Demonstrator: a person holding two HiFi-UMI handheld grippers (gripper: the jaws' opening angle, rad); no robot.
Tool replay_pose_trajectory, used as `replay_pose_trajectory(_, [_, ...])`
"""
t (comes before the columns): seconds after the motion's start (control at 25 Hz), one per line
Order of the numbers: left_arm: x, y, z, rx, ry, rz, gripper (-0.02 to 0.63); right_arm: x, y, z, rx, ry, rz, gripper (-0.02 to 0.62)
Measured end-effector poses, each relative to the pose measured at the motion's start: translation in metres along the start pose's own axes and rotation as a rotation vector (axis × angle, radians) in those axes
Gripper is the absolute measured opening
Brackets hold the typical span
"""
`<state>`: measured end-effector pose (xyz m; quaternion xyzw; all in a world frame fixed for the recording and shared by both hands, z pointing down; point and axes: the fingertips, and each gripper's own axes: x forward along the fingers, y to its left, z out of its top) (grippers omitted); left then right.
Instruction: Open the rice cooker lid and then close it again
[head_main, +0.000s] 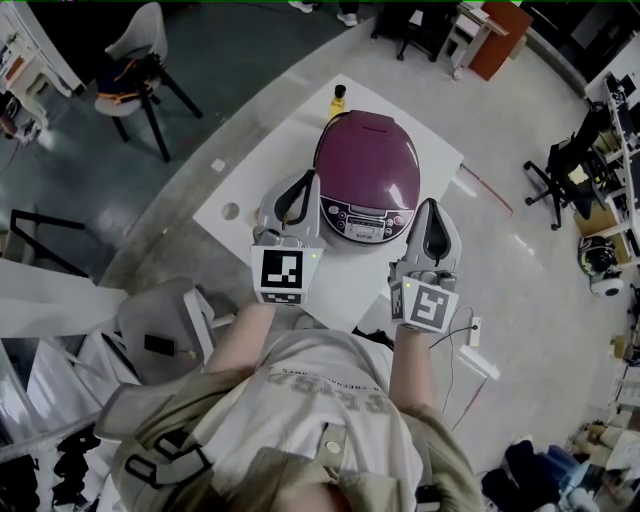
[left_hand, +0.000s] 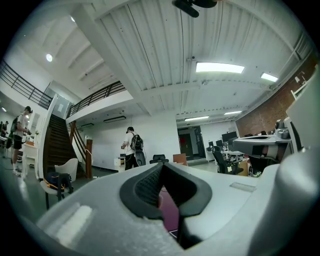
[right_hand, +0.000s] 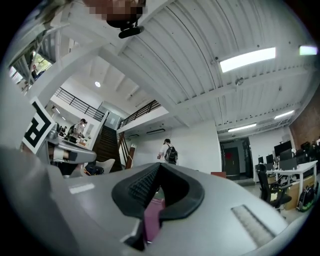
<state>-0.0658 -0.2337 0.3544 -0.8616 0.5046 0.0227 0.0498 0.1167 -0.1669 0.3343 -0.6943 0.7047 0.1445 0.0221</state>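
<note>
The maroon rice cooker (head_main: 367, 170) sat on the white table (head_main: 262, 175) with its lid down and its control panel facing the person. A small yellow-capped bottle (head_main: 338, 100) stood just behind it.

The left gripper (head_main: 299, 180) was close beside the cooker's front left, and the right gripper (head_main: 431, 208) was near its front right. I couldn't tell whether either one touched it. Both pairs of jaws were closed together with nothing between them, and only a sliver of maroon showed past the pads in each gripper view.

Off the table's far left corner was a pale chair (head_main: 135, 45). Across the room a person with a backpack (left_hand: 133, 146) stood by the wall.
</note>
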Motion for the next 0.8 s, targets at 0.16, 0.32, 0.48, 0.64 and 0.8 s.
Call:
replay_pose_trajectory(0.16, [-0.001, -0.005, -0.002, 0.010, 0.008, -0.012, 0.009, -0.001, 0.000, 0.004, 0.010, -0.005, 0.006, -0.002])
replay_pose_trajectory(0.32, [-0.003, -0.009, -0.004, 0.016, 0.012, -0.018, 0.009, -0.002, 0.001, 0.010, 0.022, -0.009, 0.008, -0.002])
replay_pose_trajectory(0.48, [-0.003, -0.011, -0.009, 0.017, 0.023, -0.019, 0.009, -0.004, -0.002, 0.004, 0.020, 0.010, 0.006, -0.002])
replay_pose_trajectory(0.64, [-0.002, -0.012, -0.015, 0.011, 0.034, -0.016, 0.009, -0.003, -0.001, 0.002, 0.014, 0.010, 0.019, -0.002])
replay_pose_trajectory(0.8, [0.000, -0.011, -0.016, 0.013, 0.033, -0.013, 0.009, -0.001, 0.001, 0.000, 0.012, 0.013, 0.026, -0.002])
